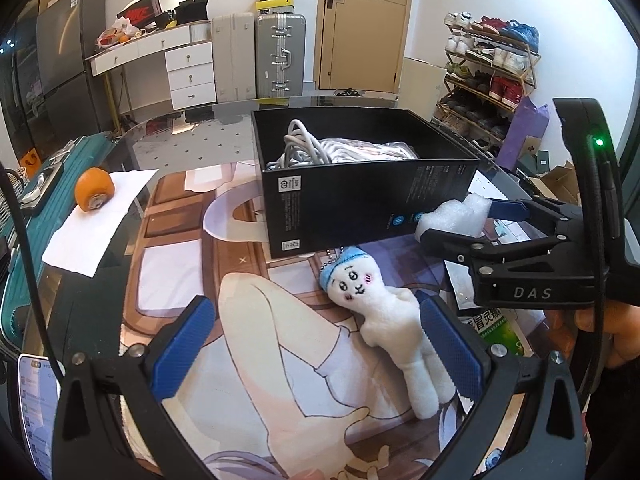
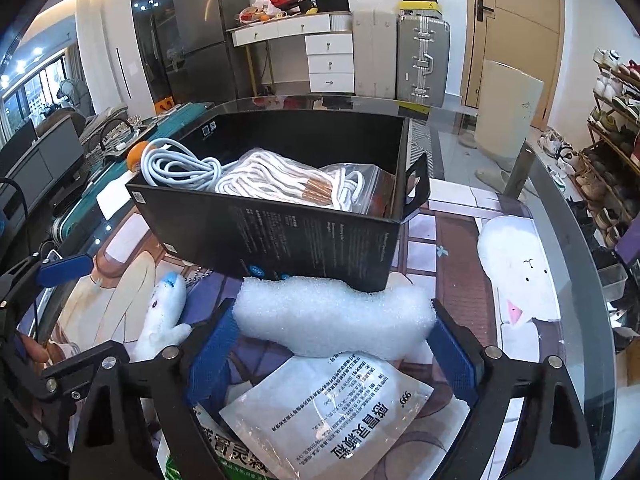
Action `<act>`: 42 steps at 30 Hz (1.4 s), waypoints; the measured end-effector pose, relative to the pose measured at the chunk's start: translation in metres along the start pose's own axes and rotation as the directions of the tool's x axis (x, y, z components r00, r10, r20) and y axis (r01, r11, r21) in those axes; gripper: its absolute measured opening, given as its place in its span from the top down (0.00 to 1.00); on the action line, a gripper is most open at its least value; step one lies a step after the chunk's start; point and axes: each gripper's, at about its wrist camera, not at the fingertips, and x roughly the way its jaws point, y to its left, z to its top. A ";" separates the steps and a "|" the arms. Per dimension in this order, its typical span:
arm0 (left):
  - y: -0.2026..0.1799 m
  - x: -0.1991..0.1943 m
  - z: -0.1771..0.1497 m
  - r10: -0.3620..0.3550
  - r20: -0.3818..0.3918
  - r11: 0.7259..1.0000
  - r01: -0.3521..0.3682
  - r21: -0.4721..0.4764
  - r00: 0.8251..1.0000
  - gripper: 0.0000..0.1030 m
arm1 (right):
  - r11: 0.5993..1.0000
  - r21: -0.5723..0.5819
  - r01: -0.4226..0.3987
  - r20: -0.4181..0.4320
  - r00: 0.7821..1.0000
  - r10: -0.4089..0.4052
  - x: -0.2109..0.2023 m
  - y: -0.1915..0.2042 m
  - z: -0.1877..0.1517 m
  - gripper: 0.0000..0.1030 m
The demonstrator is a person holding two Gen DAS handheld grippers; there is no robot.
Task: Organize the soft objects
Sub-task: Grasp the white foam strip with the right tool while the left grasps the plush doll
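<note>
Glass surface (image 1: 192, 148) with printed mat, black box (image 1: 360, 204) on it — suitcases, shoe rack behind. Right claw (image 2: 334, 332) holds white foam piece (image 2: 332, 316) against the box; left claw (image 1: 316, 356) wide, plush doll (image 1: 384, 312) between its fingers, ungripped.

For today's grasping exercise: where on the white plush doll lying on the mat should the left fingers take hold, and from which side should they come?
Grip the plush doll across its torso, coming down from above. It lies flat on its back, head toward the black box, and the narrow soft body fits easily between the fingers of the open left gripper, whose far finger is already beside it.
</note>
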 end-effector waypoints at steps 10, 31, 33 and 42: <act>-0.007 0.002 -0.002 -0.009 -0.009 1.000 0.009 0.006 1.000 0.00 | 1.000 0.000 -0.002 0.061 0.998 0.002 -0.041 -0.003 -0.010 0.12; -0.019 0.007 -0.004 -0.038 -0.030 0.999 0.038 0.011 0.999 0.00 | 0.999 -0.008 -0.035 0.215 0.976 0.036 -0.144 -0.017 -0.013 0.12; -0.019 0.010 -0.004 -0.046 -0.034 0.999 0.046 0.003 0.998 0.02 | 0.999 -0.013 -0.039 0.205 0.978 0.041 -0.140 -0.016 -0.013 0.12; -0.022 0.018 -0.010 -0.081 -0.079 0.996 0.083 0.015 0.994 0.56 | 0.999 -0.015 -0.050 0.182 0.982 0.052 -0.127 -0.015 -0.016 0.12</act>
